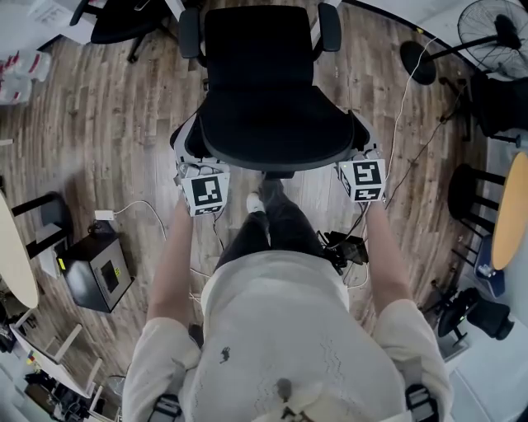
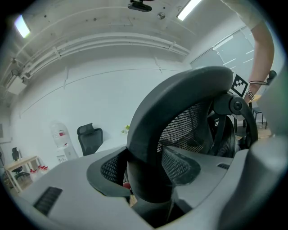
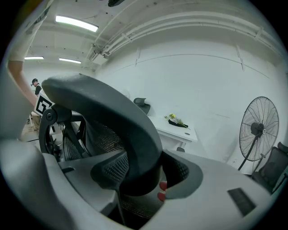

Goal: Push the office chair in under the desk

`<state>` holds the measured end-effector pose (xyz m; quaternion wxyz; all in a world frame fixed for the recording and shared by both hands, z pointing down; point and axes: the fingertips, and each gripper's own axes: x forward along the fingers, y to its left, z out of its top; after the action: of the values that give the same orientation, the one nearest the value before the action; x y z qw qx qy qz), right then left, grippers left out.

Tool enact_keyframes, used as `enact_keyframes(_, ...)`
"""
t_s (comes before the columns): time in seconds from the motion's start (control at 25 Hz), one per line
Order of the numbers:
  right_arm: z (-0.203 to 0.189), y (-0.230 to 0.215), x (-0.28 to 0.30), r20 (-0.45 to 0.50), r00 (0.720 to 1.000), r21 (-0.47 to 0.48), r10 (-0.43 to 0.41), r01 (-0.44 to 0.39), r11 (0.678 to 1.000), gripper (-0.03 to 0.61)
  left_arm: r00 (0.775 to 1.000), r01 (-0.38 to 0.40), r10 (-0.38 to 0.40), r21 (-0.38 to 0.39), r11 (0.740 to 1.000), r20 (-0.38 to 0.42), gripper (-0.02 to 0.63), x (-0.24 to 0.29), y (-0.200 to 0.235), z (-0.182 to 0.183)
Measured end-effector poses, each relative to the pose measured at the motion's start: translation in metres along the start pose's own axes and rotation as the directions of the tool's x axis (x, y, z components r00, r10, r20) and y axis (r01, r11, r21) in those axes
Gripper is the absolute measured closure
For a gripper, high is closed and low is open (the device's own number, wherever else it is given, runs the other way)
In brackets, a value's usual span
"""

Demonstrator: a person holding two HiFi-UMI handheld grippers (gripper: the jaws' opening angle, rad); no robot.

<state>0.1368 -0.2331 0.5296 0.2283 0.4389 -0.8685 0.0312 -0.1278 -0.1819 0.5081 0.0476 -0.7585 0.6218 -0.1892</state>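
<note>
The black office chair (image 1: pixel 272 91) stands on the wood floor right in front of me, its seat facing away. My left gripper (image 1: pixel 188 158) is closed on the left side of the backrest's top rim (image 2: pixel 180 99), its pads (image 2: pixel 177 164) pressing the thick frame. My right gripper (image 1: pixel 360 150) clamps the right side of the same rim (image 3: pixel 112 112) in the same way. In the left gripper view my gripper (image 2: pixel 144 175) straddles the frame, and so does my gripper (image 3: pixel 141 173) in the right gripper view. A white desk (image 3: pixel 177 126) with a small plant stands beyond the chair, by the wall.
A second black chair (image 1: pixel 124 21) stands at the far left. A floor fan (image 1: pixel 495 33) and cables (image 1: pixel 404 107) are at the right. A black box (image 1: pixel 95 272) sits on the floor at my left. Round tabletops (image 1: pixel 16 255) (image 1: pixel 511 214) flank me.
</note>
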Motion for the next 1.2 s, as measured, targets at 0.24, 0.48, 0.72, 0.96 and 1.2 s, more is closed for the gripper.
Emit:
enact_keyframes(0.24, 0.005, -0.016, 0.023, -0.003, 1.000, -0.003, 0.011, -0.011, 1.000, 0.339, 1.000, -0.009, 0.009, -0.009, 1.000, -0.006, 0.354, 0.024, 0.005, 0.000)
enact_keyframes(0.48, 0.011, -0.030, 0.042, -0.002, 1.000, -0.008, 0.013, -0.013, 1.000, 0.339, 1.000, -0.013, 0.013, -0.010, 1.000, -0.006, 0.356, 0.046, 0.010, 0.003)
enact_keyframes(0.72, 0.015, -0.049, 0.058, 0.004, 1.000, -0.011, 0.023, -0.023, 1.000, 0.339, 1.000, -0.015, 0.015, -0.017, 1.000, -0.003, 0.356, 0.069, 0.010, 0.010)
enact_keyframes(0.96, 0.025, -0.065, 0.074, 0.001, 1.000, -0.013, 0.024, -0.024, 1.000, 0.339, 1.000, -0.017, 0.017, -0.020, 1.000, -0.011, 0.356, 0.089, 0.015, 0.016)
enact_keyframes(1.2, 0.032, -0.086, 0.087, 0.002, 0.999, -0.010, 0.036, -0.036, 0.999, 0.339, 1.000, -0.020, 0.020, -0.024, 1.000, -0.014, 0.356, 0.111, 0.013, 0.026)
